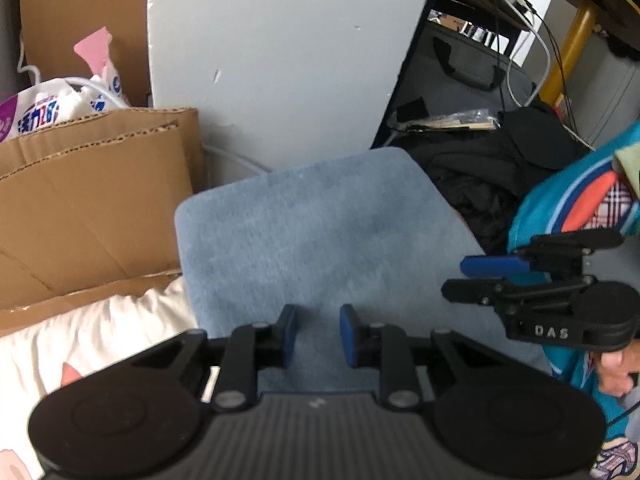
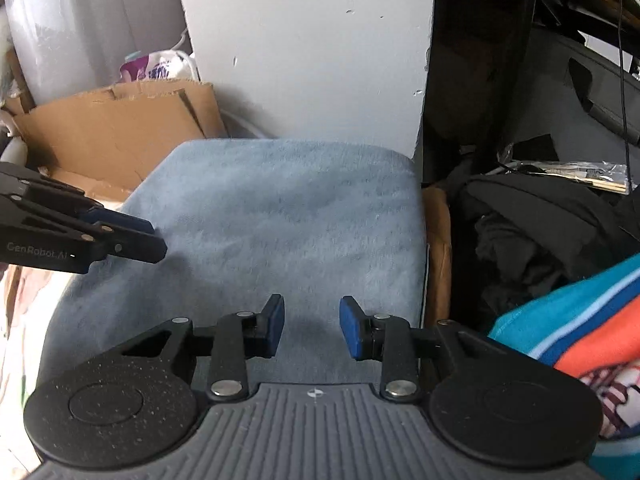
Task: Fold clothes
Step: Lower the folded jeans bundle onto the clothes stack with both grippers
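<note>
A light blue garment (image 1: pixel 320 232) (image 2: pixel 280 220) lies folded into a flat rectangle in the middle of both views. My left gripper (image 1: pixel 318 332) hovers over its near edge, open, with only blue cloth showing in the gap between the pads. In the right wrist view the left gripper (image 2: pixel 154 238) reaches in over the garment's left edge. My right gripper (image 2: pixel 312 330) is open over the garment's near edge, holding nothing. Seen from the left wrist, the right gripper (image 1: pixel 454 279) points in from the garment's right side, held by a hand (image 1: pixel 616 368).
A teal, orange and plaid garment (image 1: pixel 560 208) (image 2: pixel 580 320) lies to the right. A pile of black clothes (image 1: pixel 480 168) (image 2: pixel 540 220) sits behind it. Cardboard boxes (image 1: pixel 92 200) (image 2: pixel 120 132) stand at left, a white board (image 1: pixel 280 60) behind, white bedding (image 1: pixel 100 332) at lower left.
</note>
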Demonstrator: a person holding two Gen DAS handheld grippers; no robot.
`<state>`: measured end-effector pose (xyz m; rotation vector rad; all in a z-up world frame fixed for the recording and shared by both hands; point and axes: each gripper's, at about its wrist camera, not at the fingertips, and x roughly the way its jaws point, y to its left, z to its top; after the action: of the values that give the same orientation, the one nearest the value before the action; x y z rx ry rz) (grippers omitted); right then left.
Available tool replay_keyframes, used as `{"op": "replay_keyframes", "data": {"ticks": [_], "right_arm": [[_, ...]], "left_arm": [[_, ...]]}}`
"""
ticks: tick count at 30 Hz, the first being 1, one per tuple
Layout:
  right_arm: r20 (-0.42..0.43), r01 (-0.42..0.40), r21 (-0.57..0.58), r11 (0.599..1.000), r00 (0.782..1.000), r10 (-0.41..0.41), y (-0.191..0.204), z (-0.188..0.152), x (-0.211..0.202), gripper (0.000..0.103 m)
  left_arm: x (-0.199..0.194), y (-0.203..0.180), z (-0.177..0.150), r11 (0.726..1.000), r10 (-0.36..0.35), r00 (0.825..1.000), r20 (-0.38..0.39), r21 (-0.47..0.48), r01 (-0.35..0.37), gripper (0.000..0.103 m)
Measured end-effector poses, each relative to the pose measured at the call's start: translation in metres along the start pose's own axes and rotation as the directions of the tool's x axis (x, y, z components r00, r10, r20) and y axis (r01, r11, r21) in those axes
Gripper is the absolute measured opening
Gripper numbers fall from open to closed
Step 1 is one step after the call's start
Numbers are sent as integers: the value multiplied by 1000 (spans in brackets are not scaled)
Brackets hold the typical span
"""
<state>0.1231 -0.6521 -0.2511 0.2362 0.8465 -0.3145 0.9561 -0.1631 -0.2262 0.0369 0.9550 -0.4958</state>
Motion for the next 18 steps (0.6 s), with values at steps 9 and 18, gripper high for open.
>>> {"op": "replay_keyframes", "data": {"ticks": [9,18], "right_arm": [[-15,-16,31,999,1000,16,-14,0,12,35],[-27,6,1,1000,1000,-6,-20,2,11,29]], "left_arm": [[15,3,25,998,39,999,20,42,-40,11],[23,6,34,994,102,995,11,46,-102,12]]}}
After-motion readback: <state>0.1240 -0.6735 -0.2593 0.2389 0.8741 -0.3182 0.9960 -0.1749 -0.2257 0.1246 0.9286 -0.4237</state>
